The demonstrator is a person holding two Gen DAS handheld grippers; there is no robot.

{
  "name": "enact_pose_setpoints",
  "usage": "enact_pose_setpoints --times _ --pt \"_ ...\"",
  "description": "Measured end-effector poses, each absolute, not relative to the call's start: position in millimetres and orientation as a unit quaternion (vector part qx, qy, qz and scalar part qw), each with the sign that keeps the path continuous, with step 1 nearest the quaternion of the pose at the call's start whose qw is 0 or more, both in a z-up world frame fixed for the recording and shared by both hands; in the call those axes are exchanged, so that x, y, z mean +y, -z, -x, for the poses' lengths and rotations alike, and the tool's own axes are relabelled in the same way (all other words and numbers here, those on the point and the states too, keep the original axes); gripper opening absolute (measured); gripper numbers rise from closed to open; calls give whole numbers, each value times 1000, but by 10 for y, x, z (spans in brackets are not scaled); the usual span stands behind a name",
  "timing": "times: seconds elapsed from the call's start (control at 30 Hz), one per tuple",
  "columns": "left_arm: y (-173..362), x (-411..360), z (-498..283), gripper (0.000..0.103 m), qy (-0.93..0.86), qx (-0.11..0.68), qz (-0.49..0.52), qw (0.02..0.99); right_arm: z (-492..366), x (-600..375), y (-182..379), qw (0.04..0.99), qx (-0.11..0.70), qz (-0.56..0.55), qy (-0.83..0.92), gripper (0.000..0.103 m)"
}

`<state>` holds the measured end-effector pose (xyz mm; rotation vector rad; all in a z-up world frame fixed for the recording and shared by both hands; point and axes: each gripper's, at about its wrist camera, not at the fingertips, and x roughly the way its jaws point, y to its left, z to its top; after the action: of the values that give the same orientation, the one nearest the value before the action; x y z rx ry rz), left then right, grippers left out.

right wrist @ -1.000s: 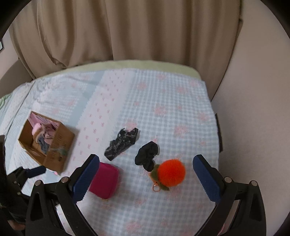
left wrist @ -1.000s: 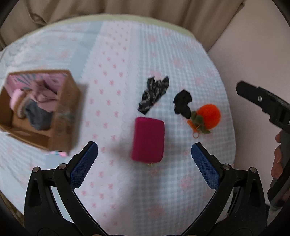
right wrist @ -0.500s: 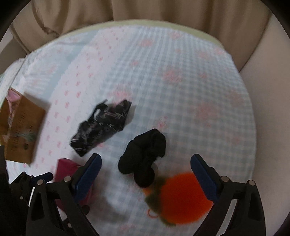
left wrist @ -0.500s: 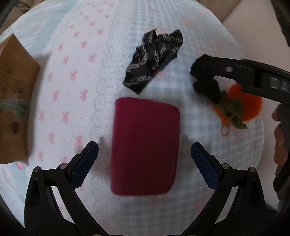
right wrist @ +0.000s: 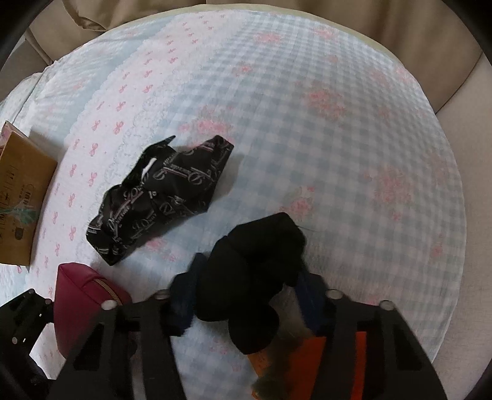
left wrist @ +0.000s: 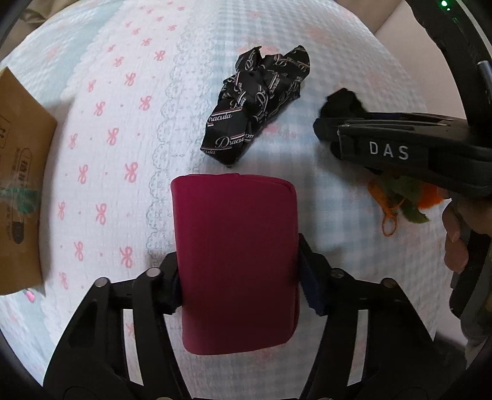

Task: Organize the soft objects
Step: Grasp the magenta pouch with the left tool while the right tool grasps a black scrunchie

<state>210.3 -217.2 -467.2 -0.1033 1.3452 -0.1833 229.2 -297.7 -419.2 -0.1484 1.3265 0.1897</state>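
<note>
A magenta zip pouch [left wrist: 236, 261] lies on the bedspread, and my left gripper [left wrist: 243, 286] points down over it, its jaws closing with the blue pads pressed on the pouch's two long sides. My right gripper [right wrist: 247, 298] is closing on a black scrunchie [right wrist: 255, 261]; its pads touch both sides, though that view is blurred. An orange pompom with green leaves [right wrist: 307, 363] lies just under the right gripper. A crumpled black printed cloth [left wrist: 258, 104] lies loose beyond the pouch. In the right wrist view the pouch [right wrist: 80, 301] shows at bottom left.
A brown cardboard box [left wrist: 18, 184] stands at the left edge on the white and pale-blue checked bedspread [right wrist: 338, 123]. Beige curtain [right wrist: 399, 27] and wall ring the bed's far and right edges. A person's fingers [left wrist: 455, 240] hold the right gripper's handle.
Both grippers dropped toward the bed and their jaws went from wide open to closed, the left around the magenta pouch, the right around the black scrunchie.
</note>
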Motion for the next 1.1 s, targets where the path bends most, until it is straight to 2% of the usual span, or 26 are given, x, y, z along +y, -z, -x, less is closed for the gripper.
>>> enact_pose_setpoints --times 0.17,0.5,0.9,1.1 --pt "4599 -2149 -2106 46 90 619 51 778 -2283 -2950 4143 783 612 68 -87 26" --pt "4182 -2062 -2111 43 93 597 59 795 -2137 -2957 3557 812 578 30 -74 24" --pt "2936 -1906 -1757 42 114 531 63 837 -1598 -2790 2237 855 516 -4 -59 24" --pt "2288 -1563 -1551 42 112 504 81 852 -1339 -2488 1671 868 492 -11 -70 24"
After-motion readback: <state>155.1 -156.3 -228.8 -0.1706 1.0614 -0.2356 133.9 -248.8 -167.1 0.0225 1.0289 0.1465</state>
